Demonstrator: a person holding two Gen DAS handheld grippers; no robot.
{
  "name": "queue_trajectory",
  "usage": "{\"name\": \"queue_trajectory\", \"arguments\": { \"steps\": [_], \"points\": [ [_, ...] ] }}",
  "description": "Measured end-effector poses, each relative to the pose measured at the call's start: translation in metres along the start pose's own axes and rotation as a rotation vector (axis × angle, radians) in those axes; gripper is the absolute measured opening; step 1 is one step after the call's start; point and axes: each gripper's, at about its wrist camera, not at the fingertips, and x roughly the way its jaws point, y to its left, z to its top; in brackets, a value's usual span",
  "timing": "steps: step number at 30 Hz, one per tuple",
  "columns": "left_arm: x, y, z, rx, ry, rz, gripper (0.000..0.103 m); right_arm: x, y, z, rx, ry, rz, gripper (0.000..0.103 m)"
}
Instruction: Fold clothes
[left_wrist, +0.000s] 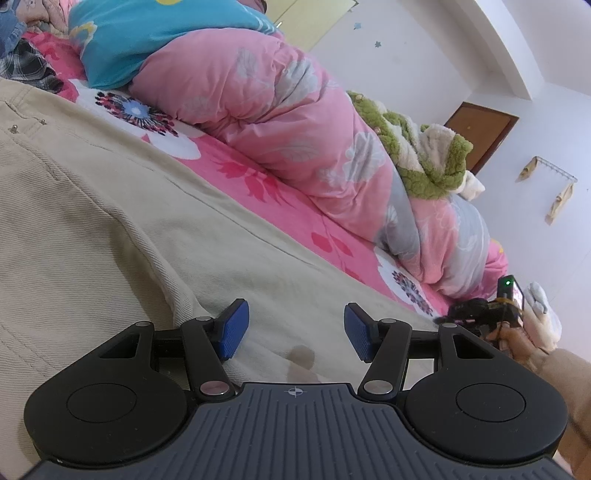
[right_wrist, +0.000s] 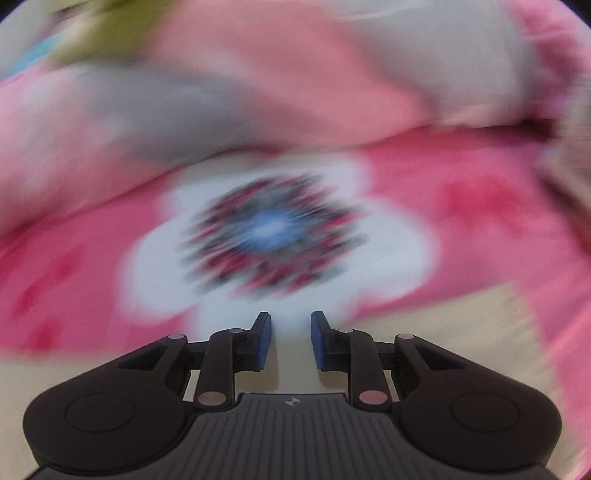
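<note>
meanwhile spread flat across the pink floral bedsheet (left_wrist: 295, 206) for folding, beige trousers (left_wrist: 110, 221), left gripper (left_wrist: 295, 330) parked over them, jaws apart and empty, right gripper (right_wrist: 291, 339) at their edge, jaws narrowing on nothing.
</note>
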Motion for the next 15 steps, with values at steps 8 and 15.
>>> {"name": "queue_trajectory", "arguments": {
  "steps": [8, 15],
  "points": [
    [0.001, -0.001, 0.000, 0.003, -0.003, 0.003, 0.057, -0.052, -0.095, -0.016, 0.240, -0.058, 0.104, 0.026],
    [0.001, -0.001, -0.001, 0.011, -0.010, 0.005, 0.057, -0.056, -0.185, -0.045, 0.493, 0.009, 0.038, 0.009]
  ]
}}
